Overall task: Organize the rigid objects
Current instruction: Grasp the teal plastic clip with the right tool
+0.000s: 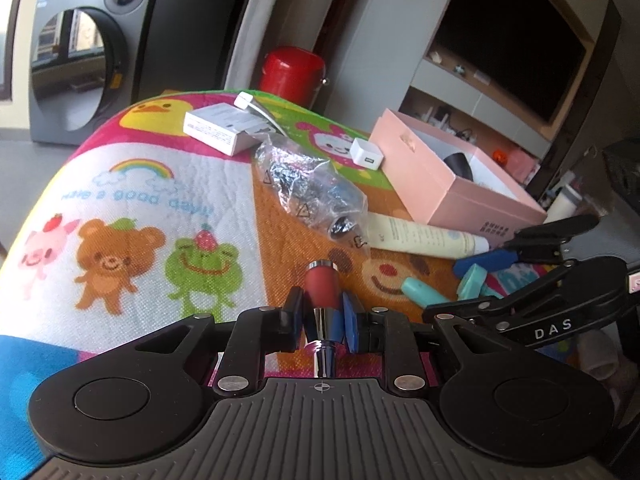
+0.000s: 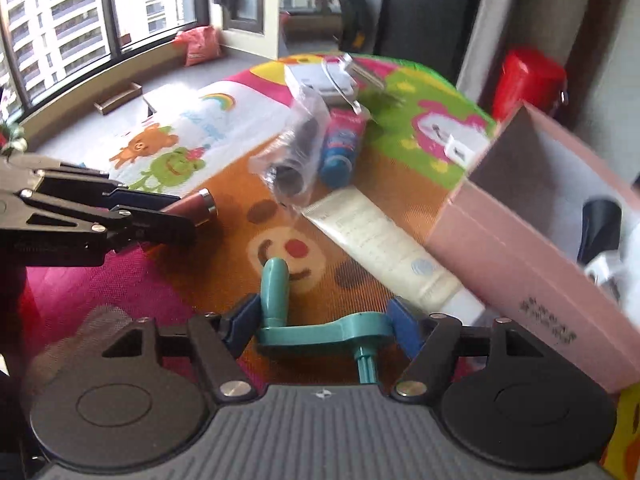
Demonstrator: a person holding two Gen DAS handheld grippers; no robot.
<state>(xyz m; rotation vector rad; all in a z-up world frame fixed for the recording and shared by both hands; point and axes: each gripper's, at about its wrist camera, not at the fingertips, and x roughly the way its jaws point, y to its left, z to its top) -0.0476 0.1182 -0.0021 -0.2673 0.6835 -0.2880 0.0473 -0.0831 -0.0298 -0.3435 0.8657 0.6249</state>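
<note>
Left wrist view shows your left gripper [image 1: 324,312] with its fingers clamped on a dark-red, chrome-tipped lipstick-like tube [image 1: 320,284], held off the cartoon-printed quilted mat [image 1: 140,200] so it can travel. Right wrist view has your right gripper [image 2: 320,320] with its fingers set fairly wide around a teal plastic crank handle [image 2: 312,326]; both pads touch its ends, so I judge it gripped across its length, which is why they sit so far apart. The open pink cardboard box [image 2: 520,248] stands at the mat's right edge, just beside that gripper, and looks like the likely destination. A cream squeeze tube [image 2: 380,240] lies against the box's front wall, and a crinkled clear plastic bag holding a dark item [image 1: 308,184] rests mid-mat, both not yet sorted.
</note>
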